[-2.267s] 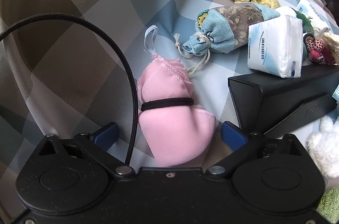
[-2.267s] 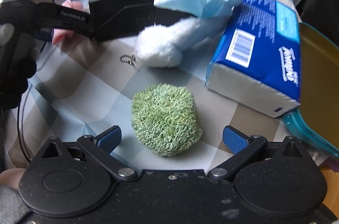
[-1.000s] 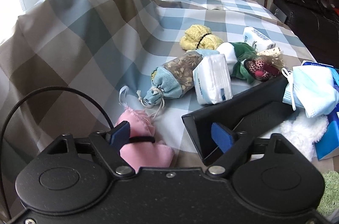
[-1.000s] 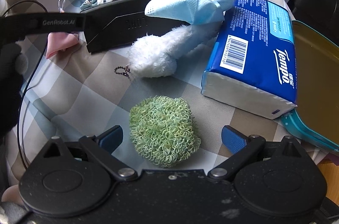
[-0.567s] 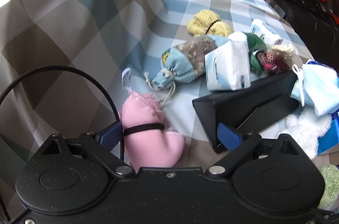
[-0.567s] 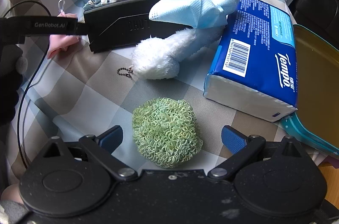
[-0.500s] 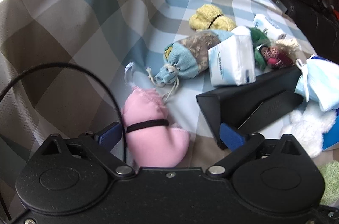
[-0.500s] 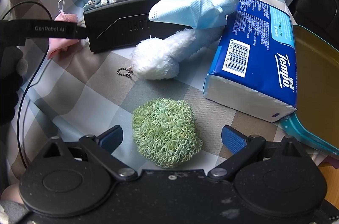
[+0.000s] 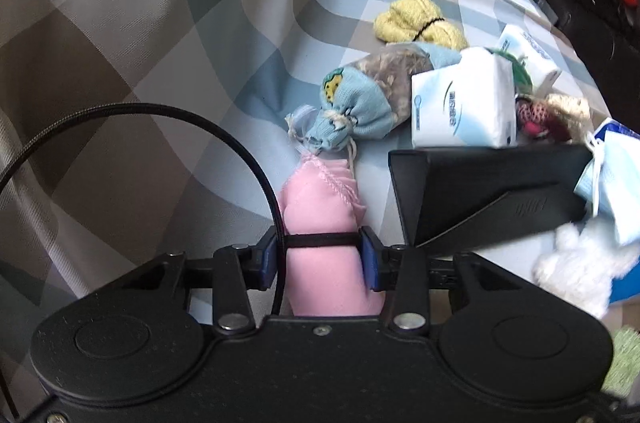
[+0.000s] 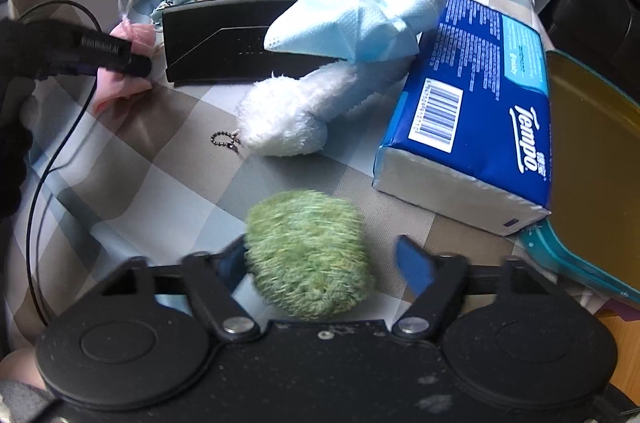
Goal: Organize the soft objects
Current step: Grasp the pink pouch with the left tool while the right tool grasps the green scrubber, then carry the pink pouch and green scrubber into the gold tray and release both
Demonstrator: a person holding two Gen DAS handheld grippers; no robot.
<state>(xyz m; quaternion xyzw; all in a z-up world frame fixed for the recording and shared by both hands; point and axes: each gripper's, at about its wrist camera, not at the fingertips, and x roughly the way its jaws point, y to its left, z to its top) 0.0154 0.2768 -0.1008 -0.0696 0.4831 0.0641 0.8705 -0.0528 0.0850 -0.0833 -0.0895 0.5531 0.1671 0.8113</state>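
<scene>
Motion blur smears the green scrubber (image 10: 308,255) and the right gripper (image 10: 320,263) around it, so contact at its far pad cannot be told.

Pouch (image 9: 320,215) lies left of case (image 9: 480,191), drawstring bag (image 9: 360,103) just behind it. Tissue pack (image 9: 460,107) behind case. Mask (image 10: 360,23) on plush toy (image 10: 296,111), resting against case. Scrubber (image 10: 308,251) in front; wipes pack (image 10: 480,127) right, tray (image 10: 592,159) beyond.
</scene>
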